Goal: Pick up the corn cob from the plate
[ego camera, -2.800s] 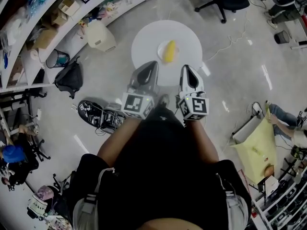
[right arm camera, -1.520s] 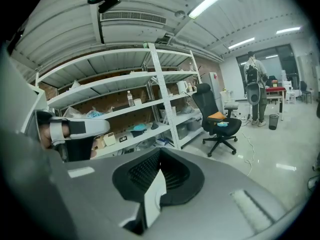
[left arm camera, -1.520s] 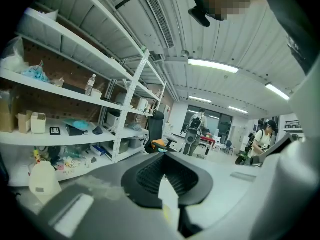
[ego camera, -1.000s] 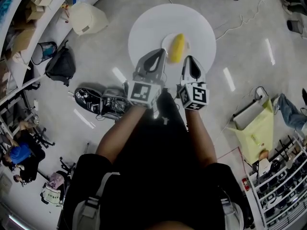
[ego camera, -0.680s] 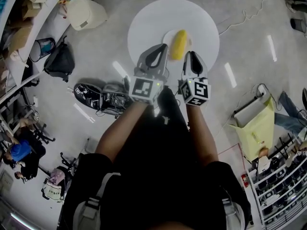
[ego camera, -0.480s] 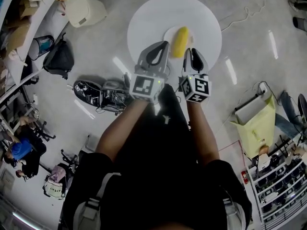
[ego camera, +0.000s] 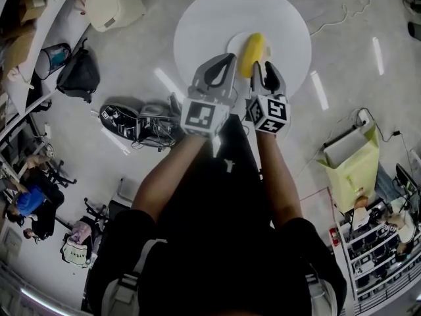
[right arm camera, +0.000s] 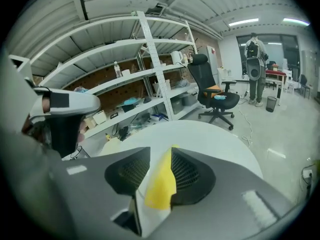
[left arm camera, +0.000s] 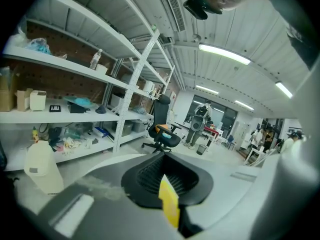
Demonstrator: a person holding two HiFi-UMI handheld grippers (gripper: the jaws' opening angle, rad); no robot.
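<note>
The yellow corn cob [ego camera: 252,45] lies on a small white plate [ego camera: 235,43] on the round white table [ego camera: 204,25]. My right gripper [ego camera: 264,66] hovers just short of the cob's near end. Its jaws have just been opening and stand apart, with nothing pressed between them. In the right gripper view the corn cob [right arm camera: 161,184] shows through the gap of the right gripper [right arm camera: 161,156]. My left gripper [ego camera: 229,59] is beside it, left of the plate, its tips together. Between the jaws of the left gripper [left arm camera: 168,180], only a thin yellow sliver of corn cob [left arm camera: 170,206] shows.
Shelving [ego camera: 20,38] runs along the left. On the floor stand a beige container [ego camera: 112,6], a black bag [ego camera: 79,74] and dark tangled gear [ego camera: 135,124]. A yellow bag [ego camera: 352,170] is at the right. An office chair [right arm camera: 215,96] stands beyond the table.
Both grippers have come forward and down toward the plate. The right gripper's jaws, closed a second ago, now stand apart. The table and cob look nearer.
</note>
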